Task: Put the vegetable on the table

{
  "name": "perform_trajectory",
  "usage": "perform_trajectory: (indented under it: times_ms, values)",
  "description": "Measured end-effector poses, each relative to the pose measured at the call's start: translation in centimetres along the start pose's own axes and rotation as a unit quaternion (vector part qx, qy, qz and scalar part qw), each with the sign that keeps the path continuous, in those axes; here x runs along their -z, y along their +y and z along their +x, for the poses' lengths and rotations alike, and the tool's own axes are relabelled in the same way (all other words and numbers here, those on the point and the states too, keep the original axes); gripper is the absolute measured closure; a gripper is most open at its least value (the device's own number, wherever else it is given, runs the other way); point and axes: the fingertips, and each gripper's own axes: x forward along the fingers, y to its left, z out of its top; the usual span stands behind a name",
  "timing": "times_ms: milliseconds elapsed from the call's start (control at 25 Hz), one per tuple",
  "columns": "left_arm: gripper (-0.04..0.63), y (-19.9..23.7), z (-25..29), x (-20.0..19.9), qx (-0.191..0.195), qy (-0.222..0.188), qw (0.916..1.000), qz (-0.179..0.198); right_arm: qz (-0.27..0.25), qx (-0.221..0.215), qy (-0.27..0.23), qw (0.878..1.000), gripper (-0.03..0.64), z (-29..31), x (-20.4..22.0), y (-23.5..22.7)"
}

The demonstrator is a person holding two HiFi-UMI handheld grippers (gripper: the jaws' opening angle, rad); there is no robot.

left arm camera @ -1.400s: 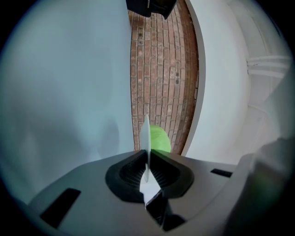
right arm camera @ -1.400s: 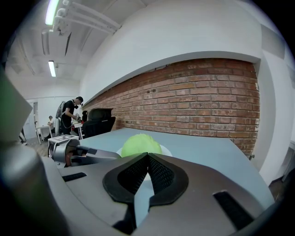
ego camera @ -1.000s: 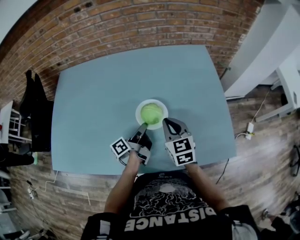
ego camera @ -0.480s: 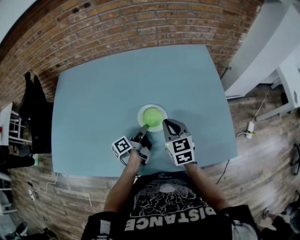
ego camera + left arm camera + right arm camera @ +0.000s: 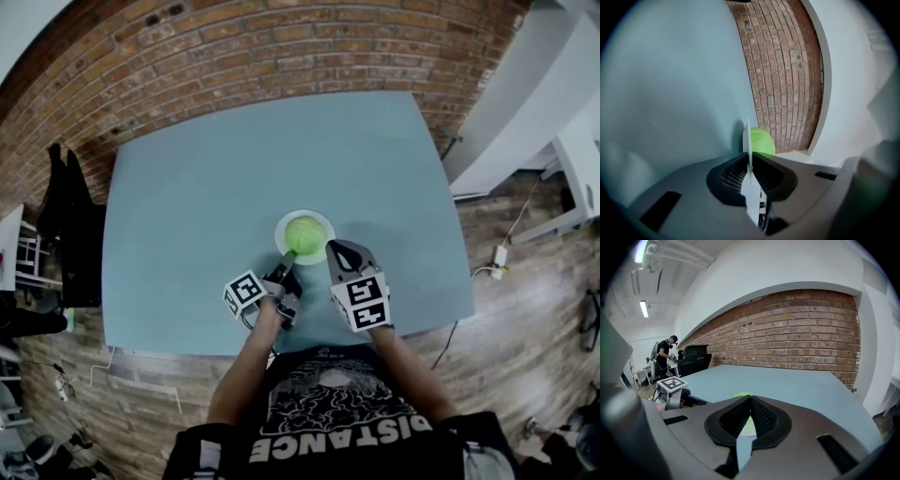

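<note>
Vegetable [image 5: 304, 234], round and green, sits on the white plate [image 5: 282, 224] near the front of the table [image 5: 206, 178], not on bare tabletop yet. My left gripper [image 5: 284, 268] is clamped on the plate's near rim. My right gripper [image 5: 338, 247] is closed on nothing, just beside the plate. Looks early: pick and place both left.

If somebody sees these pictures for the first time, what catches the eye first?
The bright green vegetable on a white plate, near the front middle of the blue-grey table. The left gripper is shut on the plate's near rim; the right gripper, shut and empty, is beside it.
</note>
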Motion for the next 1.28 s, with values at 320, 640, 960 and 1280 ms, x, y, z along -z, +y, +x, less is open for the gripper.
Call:
perform_trajectory:
  times_ms: [320,640,960,1280]
  values:
    - [0.563,0.2,0.2,-0.3,-0.058,0.002,0.9957,0.073,0.002,0.002,0.001,1.0,0.607,-0.1,0.2,-0.4]
    - [0.563,1.3,0.2,-0.6,-0.131,0.021,0.9852,0.109,0.0,-0.004,0.003,1.0,0.607,-0.3,0.3,-0.4]
    - [0.548,2.6,-0.1,-0.8,-0.229,0.051,0.9564,0.174,-0.001,-0.009,0.002,1.0,0.607,-0.5,0.4,-0.7]
    - [0.541,2.7,-0.1,-1.2,-0.27,0.068,0.9347,0.221,-0.006,-0.018,0.008,1.0,0.607,-0.7,0.3,-0.8]
